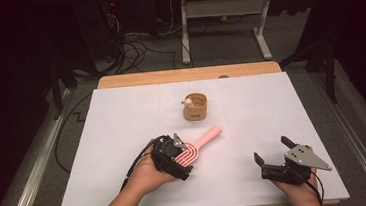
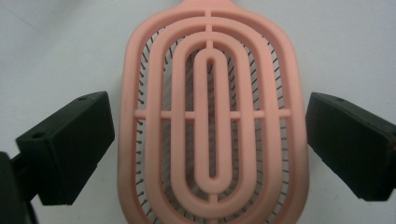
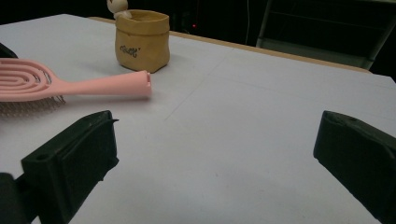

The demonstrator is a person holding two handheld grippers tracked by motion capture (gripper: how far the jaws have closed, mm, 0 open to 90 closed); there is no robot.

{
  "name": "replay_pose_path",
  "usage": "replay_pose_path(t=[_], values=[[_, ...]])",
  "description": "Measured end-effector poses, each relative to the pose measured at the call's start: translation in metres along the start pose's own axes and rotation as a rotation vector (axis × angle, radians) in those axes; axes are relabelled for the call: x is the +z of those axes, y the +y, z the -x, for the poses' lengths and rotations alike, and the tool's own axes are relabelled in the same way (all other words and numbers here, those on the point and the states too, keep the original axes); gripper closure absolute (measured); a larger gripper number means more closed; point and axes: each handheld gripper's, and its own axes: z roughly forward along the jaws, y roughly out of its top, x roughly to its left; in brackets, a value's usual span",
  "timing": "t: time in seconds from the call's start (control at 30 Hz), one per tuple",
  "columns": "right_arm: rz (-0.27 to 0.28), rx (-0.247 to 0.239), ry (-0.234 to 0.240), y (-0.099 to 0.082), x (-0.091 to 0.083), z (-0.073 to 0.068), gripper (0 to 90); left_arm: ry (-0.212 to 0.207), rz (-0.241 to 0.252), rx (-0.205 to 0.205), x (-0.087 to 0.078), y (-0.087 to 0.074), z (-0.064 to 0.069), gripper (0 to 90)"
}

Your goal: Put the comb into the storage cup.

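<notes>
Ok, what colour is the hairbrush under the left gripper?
The hairbrush is pale salmon pink, with dark bristles beneath; the left gripper view shows it best.

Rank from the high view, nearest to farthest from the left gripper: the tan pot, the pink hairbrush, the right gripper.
1. Pink hairbrush: its head lies right under the left gripper.
2. Tan pot: beyond, toward the table's far side.
3. Right gripper: off to the right, near the front edge.

The pink hairbrush (image 2: 212, 116) looks like smooth matt plastic with thin dark bristles; the tan pouch (image 3: 142, 39) looks soft and matt; the counter (image 1: 122, 123) is matt white.
</notes>
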Motion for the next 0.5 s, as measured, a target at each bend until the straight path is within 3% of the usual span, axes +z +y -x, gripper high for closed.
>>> replay_pose_path(t=[0.2,0.5], values=[[0.003,0.0,0.0,0.0,-0.0006,0.0,0.3,-0.01,-0.039,0.01,0.0061,0.0039,-0.0013,4.5],[-0.002,-0.002,0.001,-0.0004,-0.0002,-0.0006,0.3,-0.033,-0.074,-0.015,0.0103,0.0057,-0.0057,9.4]])
